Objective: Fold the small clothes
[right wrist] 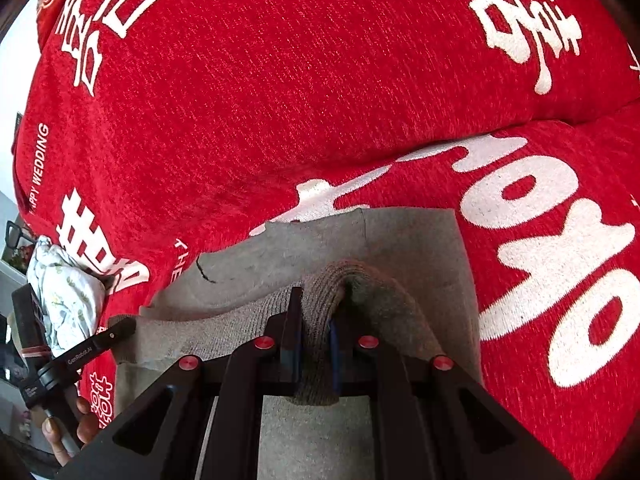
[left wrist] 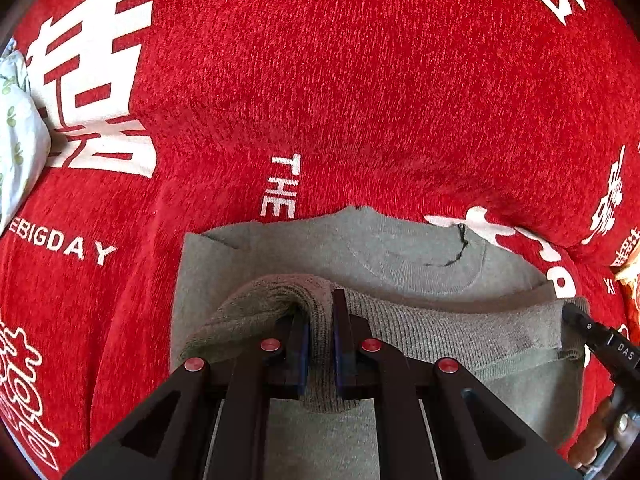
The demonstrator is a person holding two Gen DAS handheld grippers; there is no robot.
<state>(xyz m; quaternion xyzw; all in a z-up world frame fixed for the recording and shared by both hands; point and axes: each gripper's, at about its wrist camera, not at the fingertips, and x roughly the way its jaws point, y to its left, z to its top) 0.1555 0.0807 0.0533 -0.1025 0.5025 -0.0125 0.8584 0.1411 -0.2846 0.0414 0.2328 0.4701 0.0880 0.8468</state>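
The grey-green sweater [left wrist: 400,252] lies on the red blanket [left wrist: 320,80], its ribbed hem [left wrist: 440,332] folded toward the collar, left claw [left wrist: 322,308] and right claw [right wrist: 316,304] each clamped on that hem

Red blanket [right wrist: 280,100]: "HAPPY WEDDING", "THE", "BIGDAY".

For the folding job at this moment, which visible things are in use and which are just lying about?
In use:
- grey-green sweater, ribbed hem lifted over its body
- left tongs, shut on the hem
- right tongs, shut on the hem

Lying about:
- red printed cover underneath
- white floral cloth at its edge
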